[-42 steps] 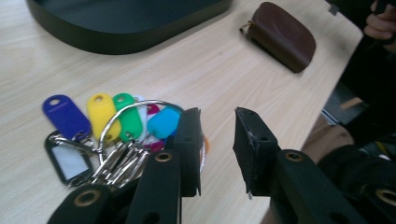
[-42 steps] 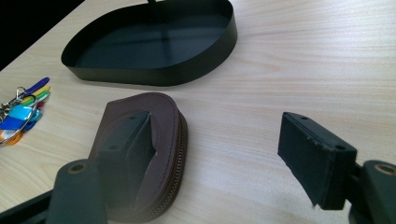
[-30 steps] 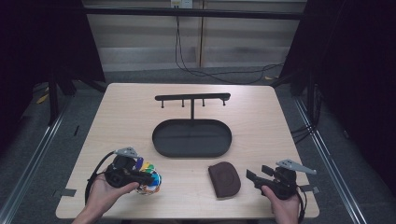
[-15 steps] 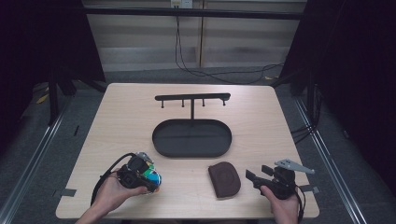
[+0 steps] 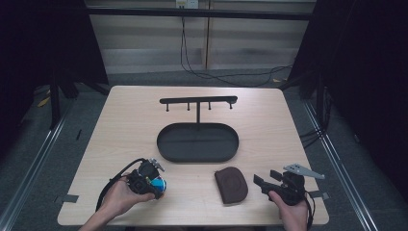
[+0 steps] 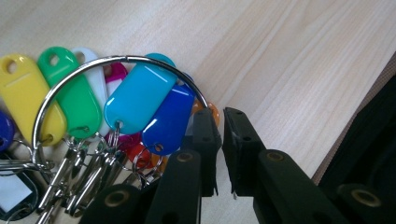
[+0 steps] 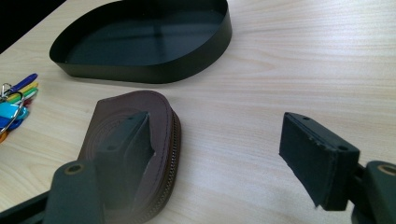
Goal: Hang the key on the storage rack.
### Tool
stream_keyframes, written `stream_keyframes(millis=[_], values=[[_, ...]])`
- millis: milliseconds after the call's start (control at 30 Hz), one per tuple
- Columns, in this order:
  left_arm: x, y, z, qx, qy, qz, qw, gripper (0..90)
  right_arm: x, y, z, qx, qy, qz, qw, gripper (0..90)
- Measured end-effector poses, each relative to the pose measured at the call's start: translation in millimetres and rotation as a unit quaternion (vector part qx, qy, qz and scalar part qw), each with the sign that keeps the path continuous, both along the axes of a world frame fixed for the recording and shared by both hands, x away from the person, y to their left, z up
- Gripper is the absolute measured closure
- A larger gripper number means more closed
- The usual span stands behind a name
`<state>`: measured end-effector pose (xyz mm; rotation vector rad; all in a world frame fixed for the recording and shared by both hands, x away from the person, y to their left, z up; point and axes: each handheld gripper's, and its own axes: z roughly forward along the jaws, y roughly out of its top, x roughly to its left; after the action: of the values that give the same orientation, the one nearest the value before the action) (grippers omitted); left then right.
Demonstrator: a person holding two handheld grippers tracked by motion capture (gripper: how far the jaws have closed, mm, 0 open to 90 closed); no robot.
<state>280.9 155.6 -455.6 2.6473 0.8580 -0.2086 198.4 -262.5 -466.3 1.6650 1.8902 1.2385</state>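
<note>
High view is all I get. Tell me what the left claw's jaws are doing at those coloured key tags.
Observer: In the left gripper view, the left claw has just been closing. A slim gap remains, and bare table shows through it.
Operator: Say where the ring sits.
Observer: The metal ring that holds the key tags curves down behind one jaw's tip, not into the gap.
Operator: Now report the right claw.
Observer: The right claw stands wide open. In its own view one jaw is in front of the brown pouch, and the pouch's zipped edge faces the other jaw.
</note>
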Motion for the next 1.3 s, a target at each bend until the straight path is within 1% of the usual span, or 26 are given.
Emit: stream_keyframes(millis=[100, 167, 233, 267, 300, 333, 367, 400, 467, 567, 633, 667, 700, 767, 800, 833, 867, 900, 933, 967, 1033, 1167, 1200, 1233, 1267, 1300], values=[[0.4, -2.6, 1.6, 0.006, -0.006, -0.002, 1.0000, 84.5, 0.1, 0.1, -0.1, 0.001, 0.001, 0.000, 1.0000, 25.4], [0.1, -5.6, 1.1, 0.012, -0.003, -0.007, 0.9999, 86.2, 0.4, 0.4, -0.5, 0.001, 0.003, 0.004, 1.0000, 25.6], [-0.3, -8.2, -0.7, 0.023, -0.002, -0.009, 0.9997, 86.1, 0.5, 0.4, -0.6, 0.002, 0.003, 0.005, 1.0000, 25.6], [0.3, -9.0, -1.8, 0.032, -0.004, -0.018, 0.9993, 86.1, 0.5, 0.3, -0.5, 0.002, 0.003, 0.006, 1.0000, 25.6], [0.0, -10.3, -3.2, 0.033, -0.001, -0.017, 0.9993, 85.0, 0.7, -0.1, -0.5, 0.004, 0.004, 0.005, 1.0000, 25.5], [-0.3, -12.4, -5.3, 0.042, 0.001, -0.015, 0.9990, 84.7, 0.8, -0.3, -0.6, 0.004, 0.004, 0.004, 1.0000, 25.5], [-0.3, -12.4, -5.3, 0.042, 0.001, -0.015, 0.9990, 84.2, 0.8, -0.3, -0.6, 0.004, 0.004, 0.004, 1.0000, 25.5], [0.8, -13.3, -5.4, 0.050, -0.002, -0.022, 0.9985, 84.2, 0.8, -0.4, -0.5, 0.004, 0.003, 0.004, 1.0000, 25.5], [1.1, -16.0, -5.6, 0.057, 0.000, -0.021, 0.9982, 83.5, 0.9, -0.3, -0.5, 0.005, 0.003, 0.004, 1.0000, 25.5], [0.8, -25.0, -4.0, 0.088, -0.001, -0.037, 0.9954, 81.6, 0.5, -0.4, 0.0, 0.005, 0.000, 0.004, 1.0000, 25.5], [0.8, -27.0, -3.8, 0.091, 0.001, -0.038, 0.9951, 79.6, 0.6, -0.4, -0.2, 0.005, 0.001, 0.004, 1.0000, 25.5], [-0.1, -28.8, -4.0, 0.094, 0.001, -0.032, 0.9951, 78.6, 0.6, -0.4, -0.2, 0.005, 0.001, 0.003, 1.0000, 25.5], [0.1, -30.1, -3.6, 0.102, 0.003, -0.037, 0.9941, 78.9, 0.6, -0.4, -0.1, 0.004, 0.001, 0.004, 1.0000, 25.5], [-2.0, -32.9, -4.0, 0.104, -0.005, -0.033, 0.9940, 77.3, 0.6, -0.3, -0.1, 0.004, 0.001, 0.004, 1.0000, 25.5], [-5.8, -35.7, -3.7, 0.112, -0.016, -0.035, 0.9930, 76.6, 0.7, -0.2, -0.1, 0.004, 0.001, 0.005, 1.0000, 25.5], [-5.8, -35.7, -3.7, 0.112, -0.016, -0.035, 0.9930, 75.9, 0.7, -0.1, 0.0, 0.004, 0.000, 0.005, 1.0000, 25.5], [-9.7, -37.7, -3.8, 0.122, -0.036, -0.037, 0.9912, 77.7, 0.7, 0.1, 0.1, 0.004, 0.000, 0.005, 1.0000, 25.5], [-11.2, -38.5, -3.7, 0.126, -0.044, -0.041, 0.9902, 78.7, 0.7, 0.1, 0.0, 0.003, 0.001, 0.005, 1.0000, 25.5], [-11.2, -38.5, -3.7, 0.126, -0.044, -0.041, 0.9902, 81.1, 0.7, 0.1, 0.0, 0.003, 0.001, 0.005, 1.0000, 25.5], [-12.3, -38.8, -4.0, 0.130, -0.051, -0.038, 0.9895, 81.1, 0.7, 0.2, 0.0, 0.002, 0.000, 0.005, 1.0000, 25.5], [-12.9, -39.0, -4.2, 0.131, -0.054, -0.036, 0.9893, 83.0, 0.6, 0.2, 0.1, 0.002, 0.000, 0.005, 1.0000, 25.5], [-15.0, -43.1, -4.1, 0.148, -0.065, -0.036, 0.9862, 86.4, 0.2, 0.5, 0.1, 0.001, 0.000, 0.005, 1.0000, 25.9], [-14.6, -43.8, -4.4, 0.148, -0.065, -0.032, 0.9863, 86.5, 0.3, 0.5, 0.0, -0.001, 0.000, 0.004, 1.0000, 26.0], [-12.9, -43.4, -3.6, 0.150, -0.057, -0.035, 0.9864, 86.7, 0.6, 0.4, 0.0, -0.001, 0.000, 0.004, 1.0000, 26.0], [-10.1, -42.1, -3.4, 0.146, -0.050, -0.036, 0.9873, 86.7, 0.6, 0.4, 0.0, -0.001, 0.000, 0.004, 1.0000, 26.0], [-7.5, -40.5, -3.6, 0.138, -0.040, -0.033, 0.9891, 86.8, 0.7, 0.3, 0.0, -0.001, 0.000, 0.004, 1.0000, 26.0]])
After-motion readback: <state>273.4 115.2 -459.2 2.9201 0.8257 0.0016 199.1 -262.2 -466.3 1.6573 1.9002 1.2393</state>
